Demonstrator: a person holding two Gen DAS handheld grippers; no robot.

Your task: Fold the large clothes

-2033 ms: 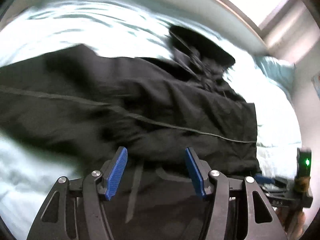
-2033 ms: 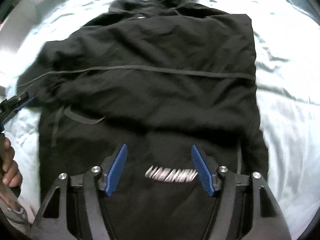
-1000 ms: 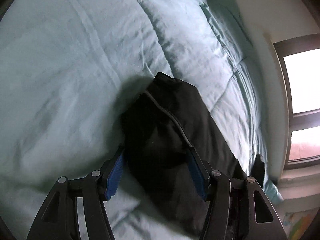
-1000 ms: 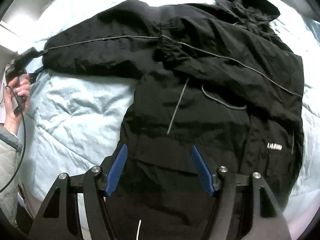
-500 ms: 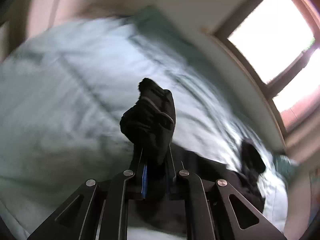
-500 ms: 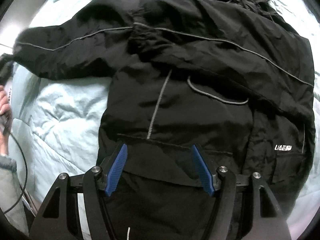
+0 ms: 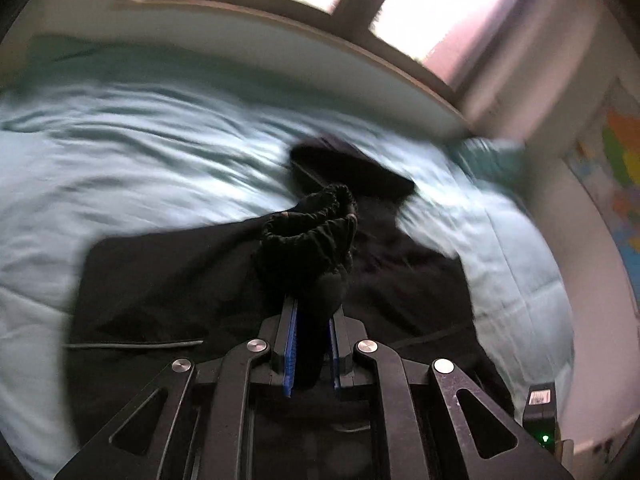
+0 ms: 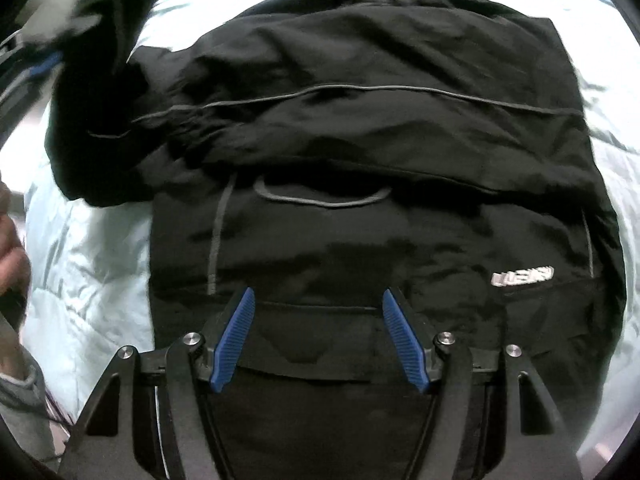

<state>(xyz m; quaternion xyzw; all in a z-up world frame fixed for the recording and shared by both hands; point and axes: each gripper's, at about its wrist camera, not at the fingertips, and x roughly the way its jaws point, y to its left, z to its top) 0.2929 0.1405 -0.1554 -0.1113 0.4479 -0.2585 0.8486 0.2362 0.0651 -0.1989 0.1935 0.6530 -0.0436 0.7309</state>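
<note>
A black jacket (image 8: 360,152) with grey piping and a white logo lies spread on a pale blue bed. My left gripper (image 7: 314,312) is shut on the jacket's sleeve cuff (image 7: 316,228), whose elastic end bunches above the blue pads, held up over the jacket's body (image 7: 172,280). In the right wrist view that raised sleeve (image 8: 108,20) shows at the top left, beside the left gripper (image 8: 38,66). My right gripper (image 8: 318,320) hangs open over the jacket's lower hem, nothing between its fingers. The hood (image 7: 348,164) lies at the far end.
The pale blue duvet (image 7: 120,152) surrounds the jacket. A window (image 7: 360,4) and a sill run behind the bed, with a pillow (image 7: 488,156) at the right. A person's hand (image 8: 12,240) and grey sleeve (image 8: 20,400) are at the left edge.
My left gripper closed on the sleeve cuff, lifted it and swung it over the jacket's body. The right gripper, still open, shifted along the jacket toward the lower hem.
</note>
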